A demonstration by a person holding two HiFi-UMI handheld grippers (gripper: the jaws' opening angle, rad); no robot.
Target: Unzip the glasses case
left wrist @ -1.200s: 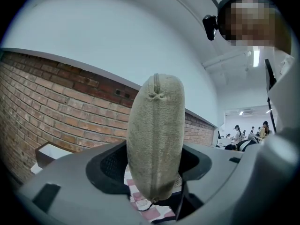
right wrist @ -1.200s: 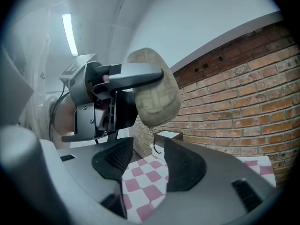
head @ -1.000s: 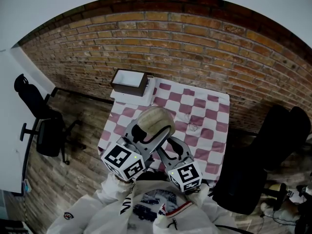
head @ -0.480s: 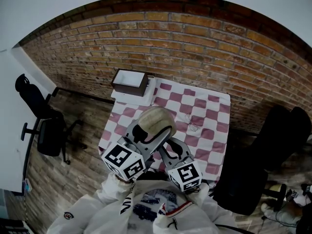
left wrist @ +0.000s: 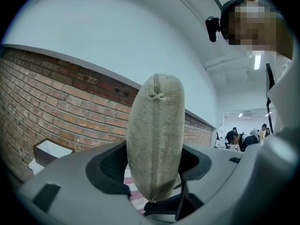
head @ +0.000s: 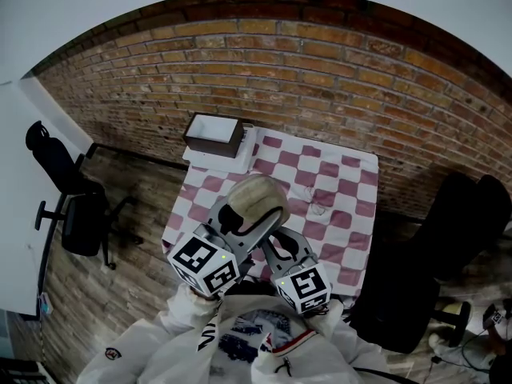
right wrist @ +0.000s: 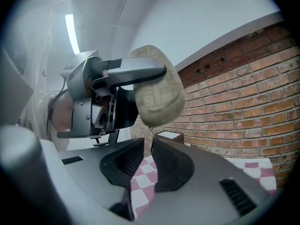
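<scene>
White printed jacket (head: 184, 326); grey left gripper (left wrist: 154, 165), black-white marker cube (head: 204, 264).

No word, number or brand name is showing clearly enough to read. The two marker cubes, one on the left (head: 204, 264) and one on the right (head: 304, 288), are carrying only black-and-white square patterns, no letters. The white jacket (head: 180, 326) is bearing a dark chest print (head: 244, 338) and a small sleeve badge (head: 112, 353) — both are blurring beyond reading.

The glasses case (right wrist: 157, 97) zipper pull (right wrist: 151, 131) is too small to discern.
</scene>
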